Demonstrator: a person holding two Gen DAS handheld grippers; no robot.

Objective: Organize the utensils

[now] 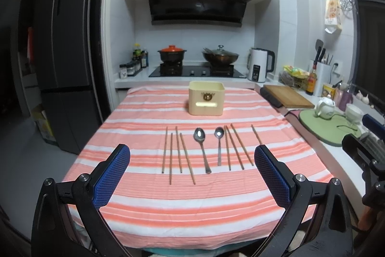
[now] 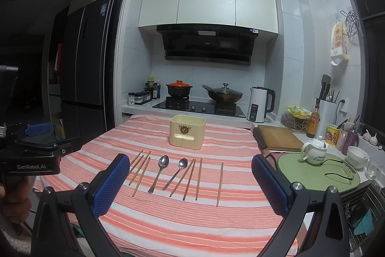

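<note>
Across the middle of the table (image 1: 149, 213), on the striped cloth, the utensils lie in a row: four chopsticks (image 1: 176, 153) toward the left edge, two spoons (image 1: 201, 148) in the centre, and four more chopsticks (image 1: 237, 148) toward the right edge. Beyond them, near the far edge, stands the cream holder (image 1: 206, 101), apparently empty, though its inside is hard to see.

The left gripper (image 1: 192, 175) and right gripper (image 2: 189, 182) both hang above the near edge, jaws wide, holding nothing. By my judgement the task is not yet begun; the first pick is the step in hand. The next move calls for lowering one gripper over a single thin piece, closing across its shaft flat against the cloth, then carrying it to the holder.
</note>
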